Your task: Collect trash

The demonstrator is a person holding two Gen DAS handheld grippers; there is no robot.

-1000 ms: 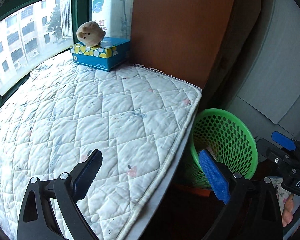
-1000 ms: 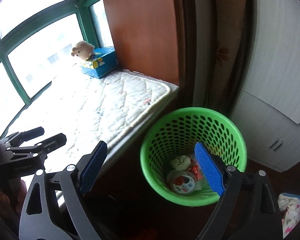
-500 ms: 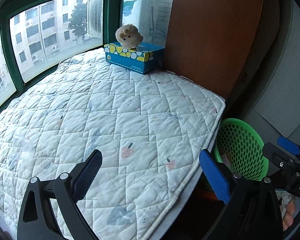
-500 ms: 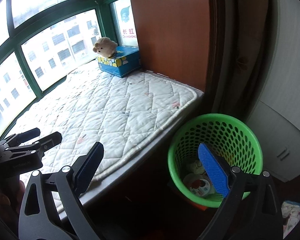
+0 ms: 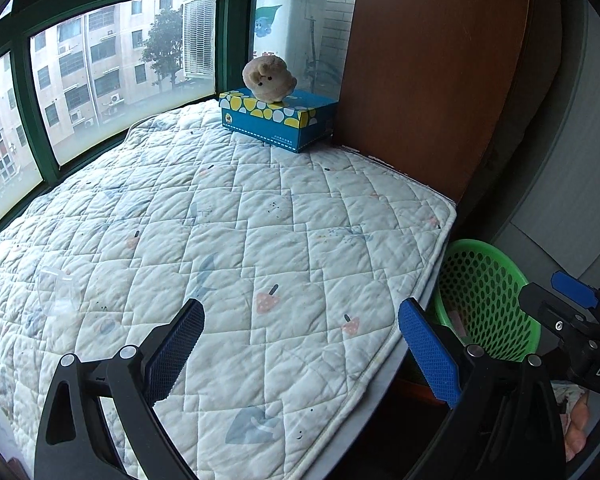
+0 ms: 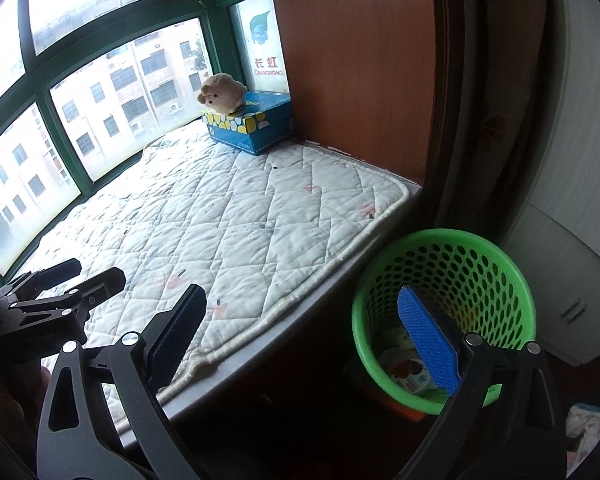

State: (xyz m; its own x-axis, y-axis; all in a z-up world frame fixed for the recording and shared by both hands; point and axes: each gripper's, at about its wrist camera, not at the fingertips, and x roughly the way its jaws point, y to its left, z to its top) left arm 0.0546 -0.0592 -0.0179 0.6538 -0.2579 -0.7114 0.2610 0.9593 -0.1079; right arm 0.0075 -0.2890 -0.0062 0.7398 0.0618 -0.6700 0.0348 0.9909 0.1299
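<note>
Change: both views are now showing more of the white quilted mattress pad [image 5: 236,240] than a second ago, and the round green perforated plastic basket [image 6: 452,276] is sitting further right and lower.
Left gripper [image 5: 304,352]: jaws standing spread over the pad, holding nothing.
Pad edge: its piped border is running beside the basket, the quilted surface lying open up to the blue tissue box [image 5: 278,118] carrying a tan plush toy [image 5: 269,79].
Right gripper [image 6: 308,340]: jaws, having just been opening, are standing wide with nothing between them.
Trash: wrappers [image 6: 406,372] are lying inside the basket.
</note>
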